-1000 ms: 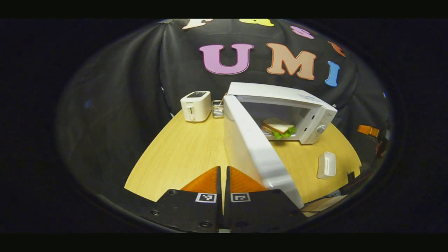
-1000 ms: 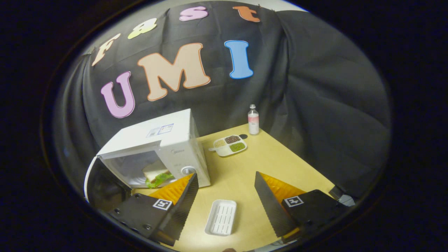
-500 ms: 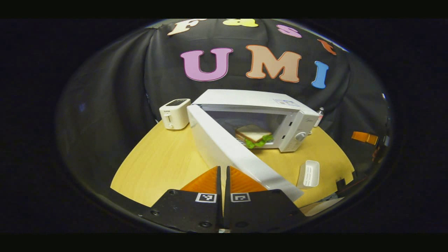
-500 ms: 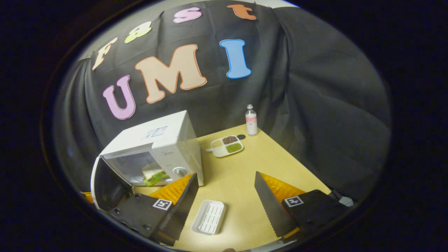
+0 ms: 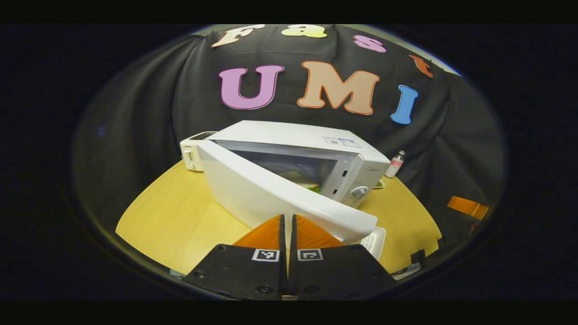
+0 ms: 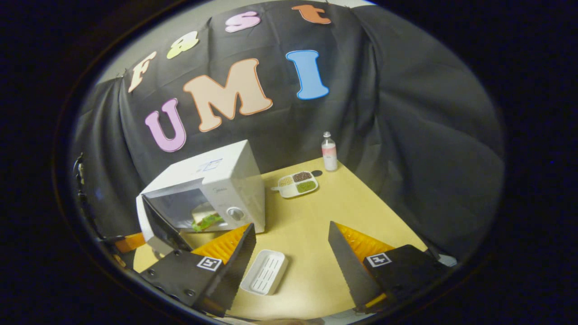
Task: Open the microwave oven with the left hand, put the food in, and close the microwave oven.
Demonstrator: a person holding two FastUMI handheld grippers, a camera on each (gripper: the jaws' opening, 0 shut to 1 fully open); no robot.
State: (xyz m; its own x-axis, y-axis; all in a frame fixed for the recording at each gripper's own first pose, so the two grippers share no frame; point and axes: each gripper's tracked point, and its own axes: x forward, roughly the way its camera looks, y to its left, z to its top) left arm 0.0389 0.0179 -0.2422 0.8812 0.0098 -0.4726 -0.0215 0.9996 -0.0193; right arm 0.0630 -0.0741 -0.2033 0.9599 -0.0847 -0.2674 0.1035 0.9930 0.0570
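**Door partway shut, sandwich inside**

Nearest me in the left gripper view, my left gripper (image 5: 287, 225) has its jaws pressed together, no gap between the fingers, nothing held. Its tips sit right against the outer face of the white microwave door (image 5: 271, 192); I cannot tell for certain whether they touch. The door stands at a slant, partly open, hinged at the left of the white boxy microwave oven (image 5: 307, 149).

In the right gripper view my right gripper (image 6: 291, 246) hangs over the light wooden tabletop (image 6: 316, 212) with jaws spread wide, holding nothing. Between its fingers, toward the left one, lies an empty white ribbed plastic tray (image 6: 264, 272), flat on the table.

Farther in, the sandwich of white bread with green lettuce (image 6: 205, 218) rests inside the oven cavity, seen through the gap beside the door, left of the round control knob (image 6: 235, 213).

Right of the oven, a white divided dish with pale, dark and green fillings (image 6: 296, 183) sits on the table. Beyond it, at the far edge near the cloth, stands a small clear bottle with a pink label (image 6: 329, 152).

Far left, a white toaster (image 5: 192, 151) peeks out behind the oven.
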